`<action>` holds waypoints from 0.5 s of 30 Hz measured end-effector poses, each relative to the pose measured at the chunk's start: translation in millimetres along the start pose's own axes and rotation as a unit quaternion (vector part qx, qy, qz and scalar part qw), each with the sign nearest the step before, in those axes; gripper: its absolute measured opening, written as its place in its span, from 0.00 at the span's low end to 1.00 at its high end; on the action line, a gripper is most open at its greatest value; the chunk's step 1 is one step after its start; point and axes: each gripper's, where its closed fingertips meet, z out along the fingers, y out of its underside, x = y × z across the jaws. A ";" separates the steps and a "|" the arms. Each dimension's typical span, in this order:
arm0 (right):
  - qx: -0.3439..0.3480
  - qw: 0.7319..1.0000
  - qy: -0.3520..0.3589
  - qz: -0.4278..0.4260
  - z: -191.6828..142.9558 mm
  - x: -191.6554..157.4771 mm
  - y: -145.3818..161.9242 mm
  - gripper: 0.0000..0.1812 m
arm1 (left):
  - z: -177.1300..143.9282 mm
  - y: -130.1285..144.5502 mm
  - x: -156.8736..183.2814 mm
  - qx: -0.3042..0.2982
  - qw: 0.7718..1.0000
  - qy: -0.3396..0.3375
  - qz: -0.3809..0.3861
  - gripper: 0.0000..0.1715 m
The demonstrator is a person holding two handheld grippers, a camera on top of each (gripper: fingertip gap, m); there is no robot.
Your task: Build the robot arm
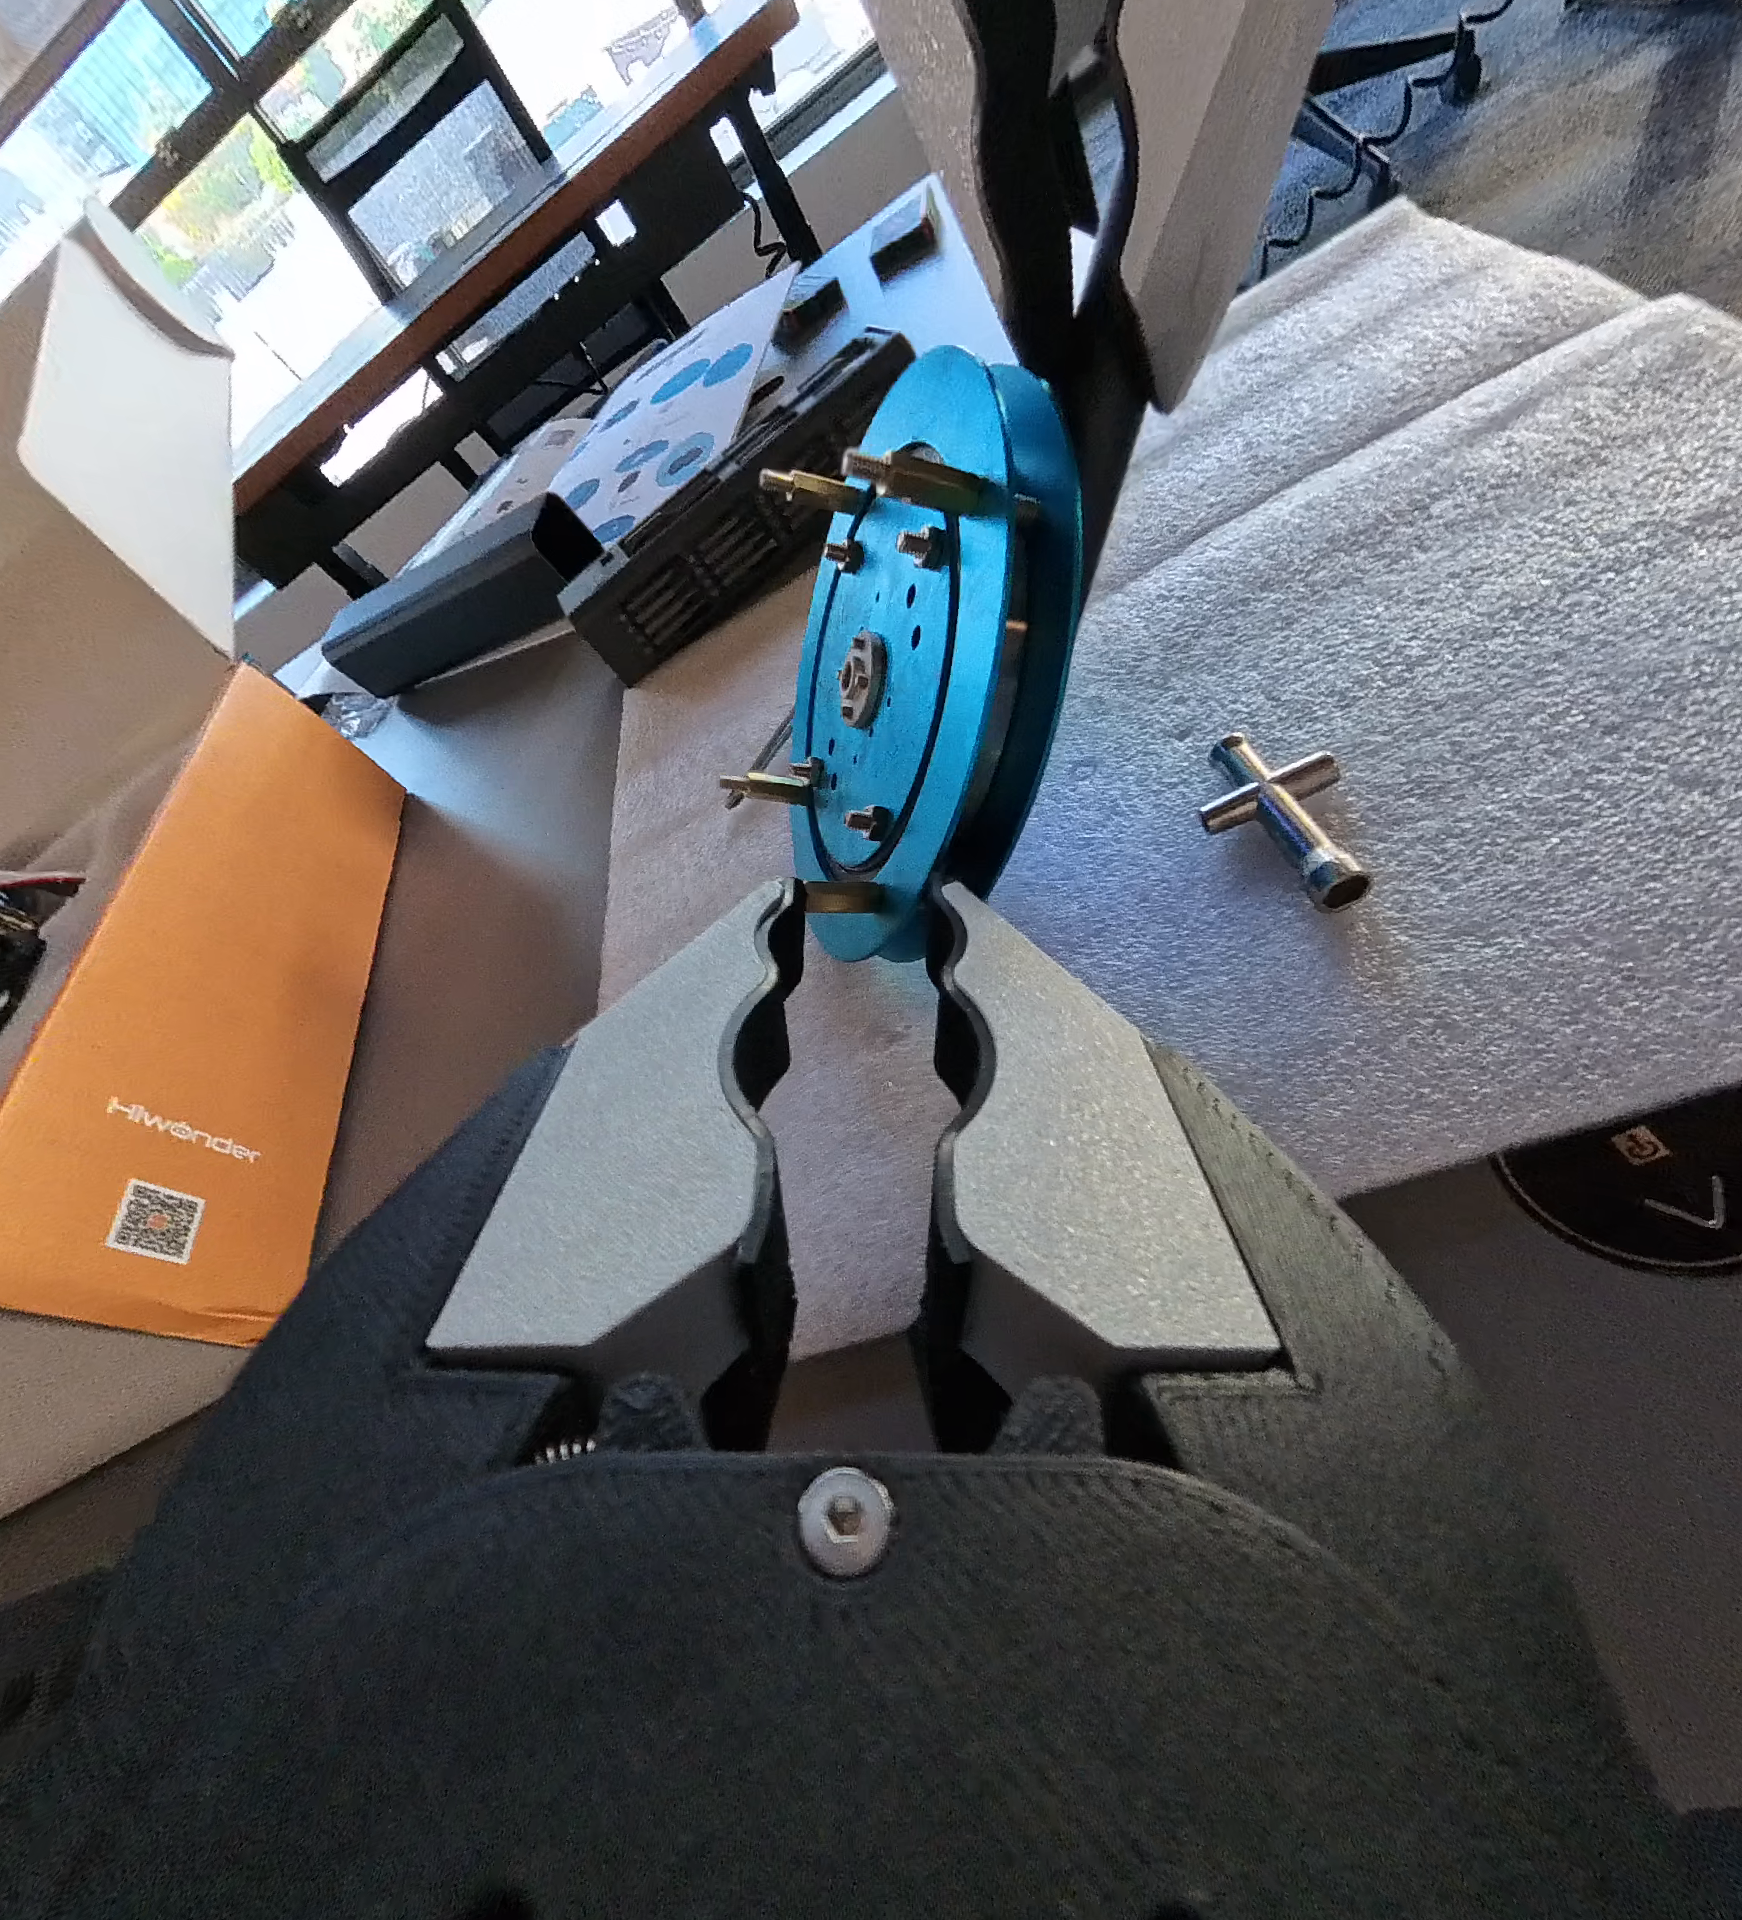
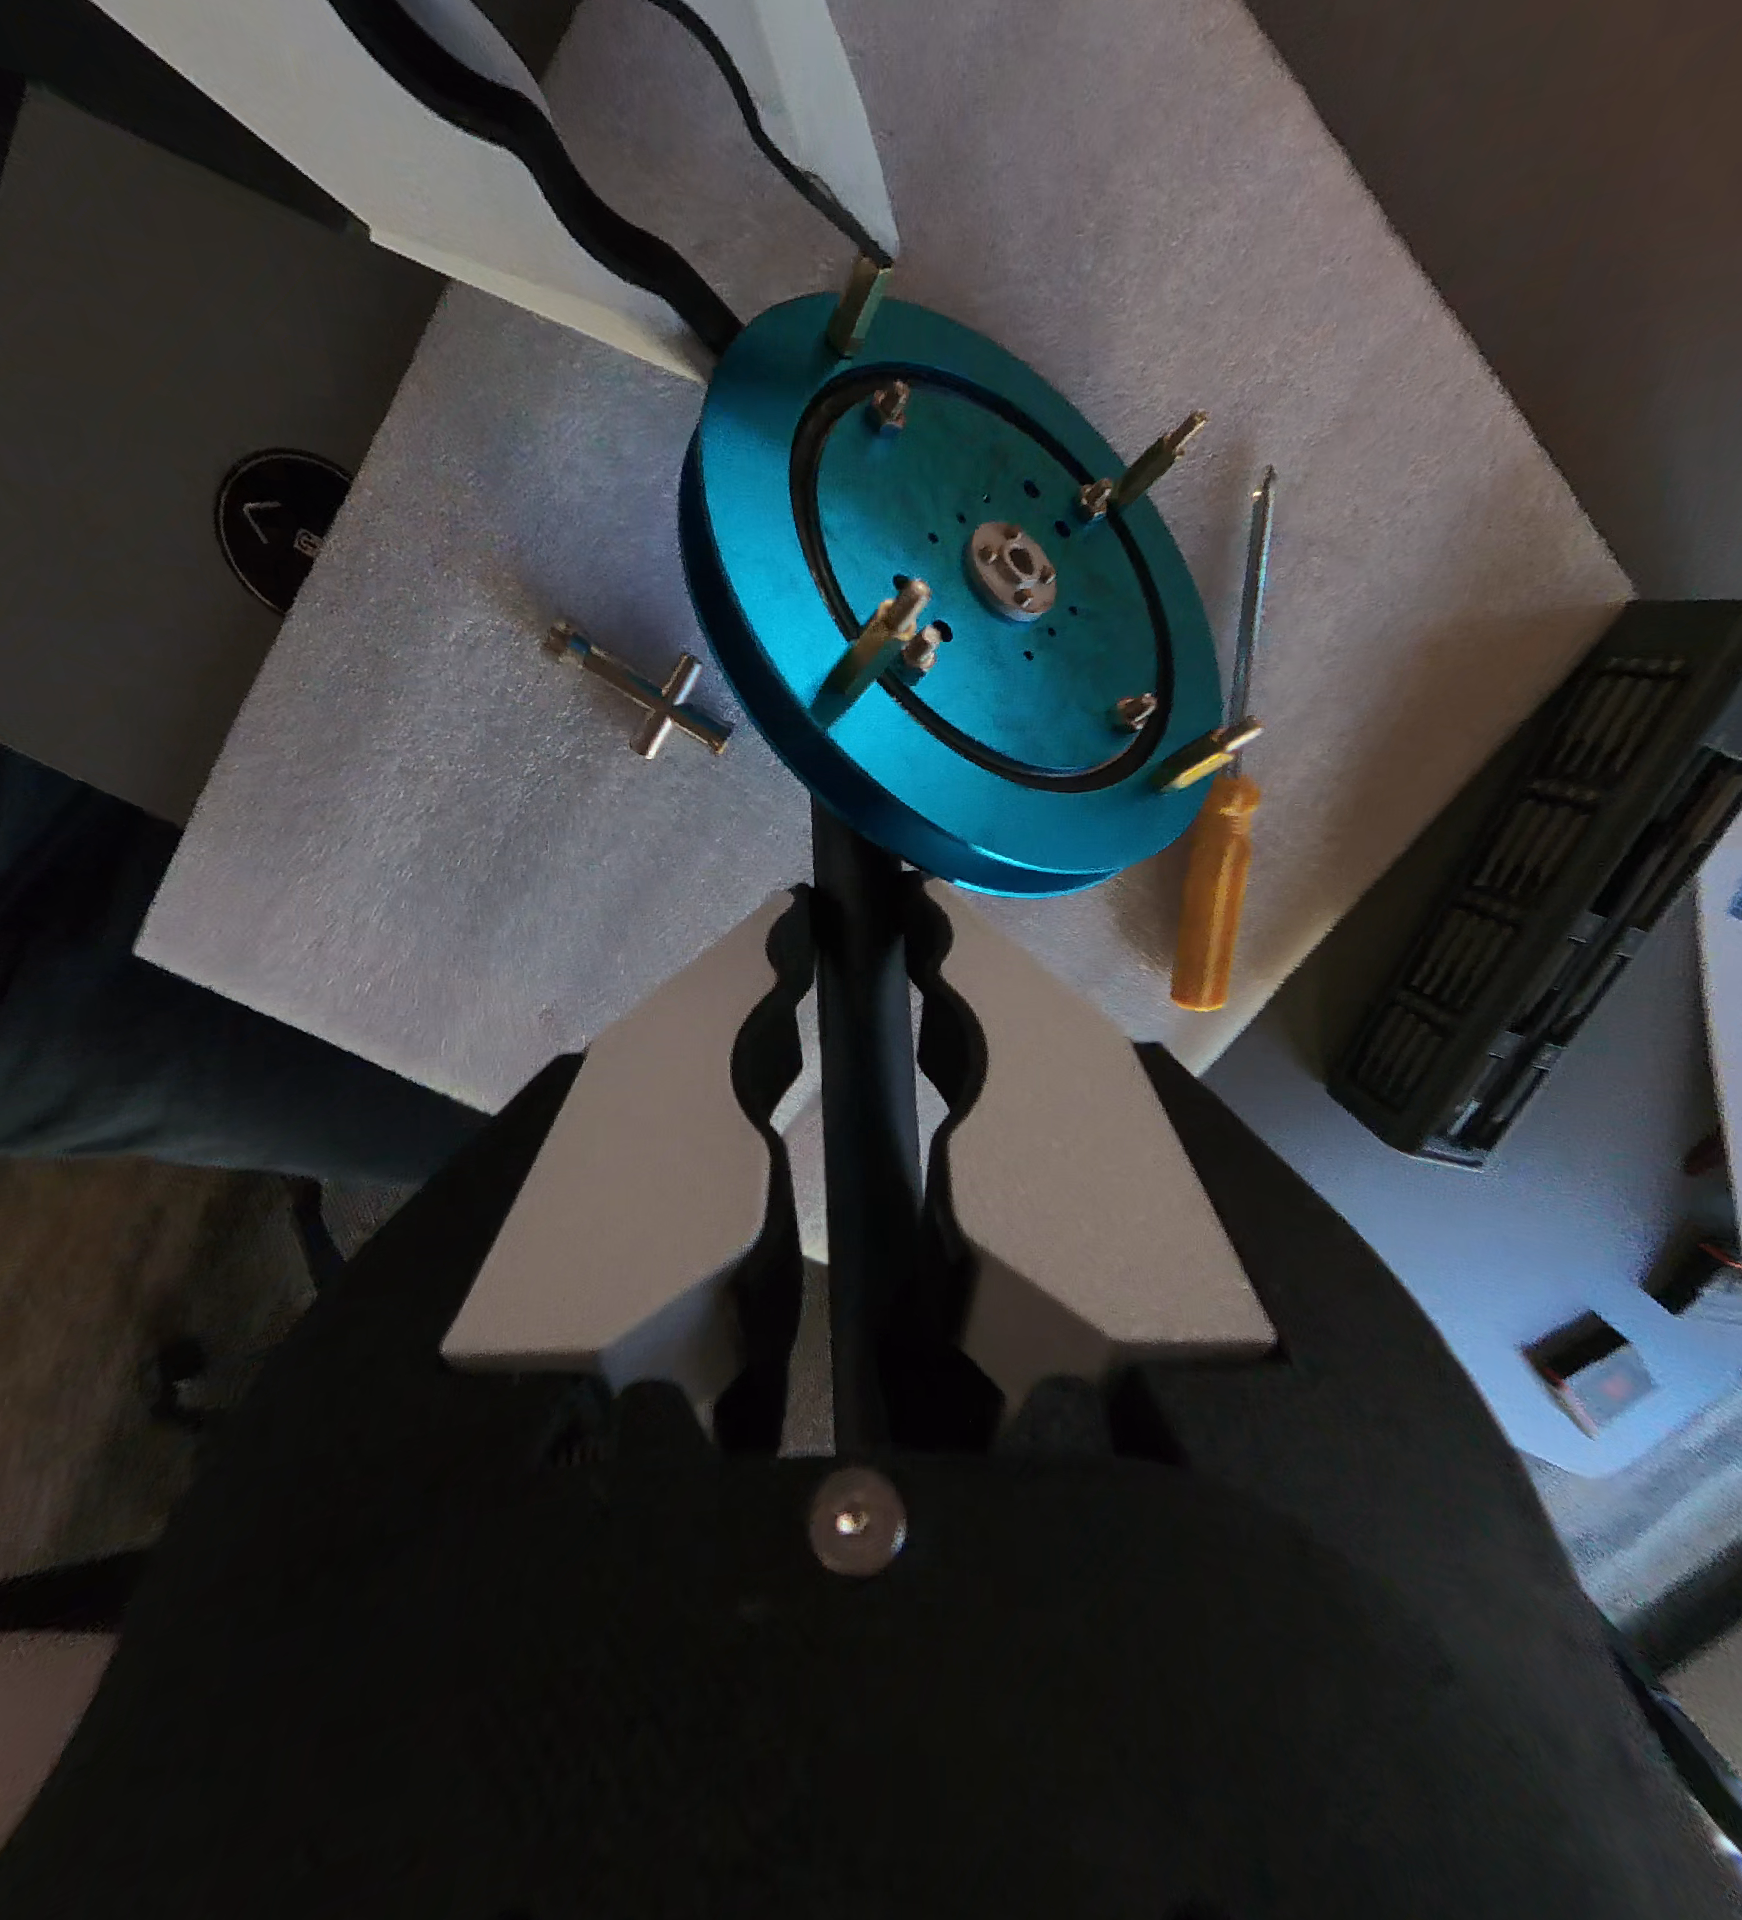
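My left fingers (image 1: pixel 865 902) clamp the round blue metal disc's (image 1: pixel 908 665) brass standoff (image 1: pixel 843 898); right fingers (image 2: pixel 862 904) clamp its black underside (image 2: pixel 862 1039). Silver cross wrench (image 1: pixel 1282 821) lies unused.

I count one round blue metal disc (image 2: pixel 950 623) carrying four tall brass standoffs (image 2: pixel 872 644), one silver cross-shaped wrench (image 2: pixel 643 696) at nine o'clock, one orange-handled screwdriver (image 2: pixel 1215 894) at three.

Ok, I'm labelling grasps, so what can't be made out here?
1. Left wrist view: whether the left gripper pinches the brass standoff on the blue metal disc; its own fingers cover the contact.
2. Right wrist view: where the black bar clamped by the right gripper ends; the disc hides it.
3. Right wrist view: the black bit case, cut by the frame edge.
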 end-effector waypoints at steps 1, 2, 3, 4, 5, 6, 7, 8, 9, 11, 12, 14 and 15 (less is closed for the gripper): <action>-0.015 1.000 0.001 -0.007 -3.1 1.9 -2.2 0.08 | -0.1 -0.1 -1.4 0.000 1.000 0.002 -0.011 0.13; -0.031 0.999 0.001 -0.014 -6.3 3.2 -4.6 0.08 | -0.2 -0.1 -2.8 0.000 1.000 0.005 -0.023 0.13; -0.047 0.999 -0.002 -0.019 -9.3 4.4 -6.6 0.09 | -0.3 -0.2 -4.1 0.000 0.999 0.008 -0.035 0.13; -0.062 0.998 -0.003 -0.023 -12.0 6.2 -8.5 0.09 | -0.2 -0.5 -5.7 0.000 0.999 0.012 -0.050 0.13; -0.075 0.997 -0.004 -0.027 -14.1 8.1 -10.3 0.09 | 0.0 -0.8 -7.5 0.001 0.998 0.017 -0.068 0.13; -0.088 0.996 -0.006 -0.029 -16.0 9.9 -11.4 0.09 | 0.1 -0.9 -9.2 0.001 0.996 0.023 -0.088 0.13; -0.101 0.994 -0.010 -0.030 -17.4 11.2 -11.7 0.09 | 0.2 -1.0 -11.1 0.001 0.994 0.030 -0.108 0.13; -0.115 0.993 -0.011 -0.031 -18.5 13.0 -11.4 0.09 | 0.3 -0.8 -13.1 0.002 0.991 0.036 -0.126 0.13; -0.129 0.991 -0.012 -0.034 -19.3 15.0 -10.3 0.09 | 0.3 -0.4 -15.2 0.003 0.989 0.042 -0.142 0.13; -0.158 0.987 -0.019 -0.037 -20.2 17.7 -6.3 0.09 | 0.4 0.7 -19.2 0.005 0.984 0.052 -0.172 0.13; -0.166 0.985 -0.021 -0.039 -19.6 19.6 -5.5 0.09 | 0.4 1.6 -20.9 0.005 0.981 0.057 -0.184 0.13; -0.176 0.983 -0.038 -0.034 -15.8 18.7 -3.8 0.09 | 0.1 3.4 -23.3 0.004 0.977 0.064 -0.203 0.12; -0.174 0.983 -0.044 -0.030 -12.7 18.1 -3.4 0.09 | -0.1 4.3 -24.2 0.003 0.977 0.064 -0.205 0.12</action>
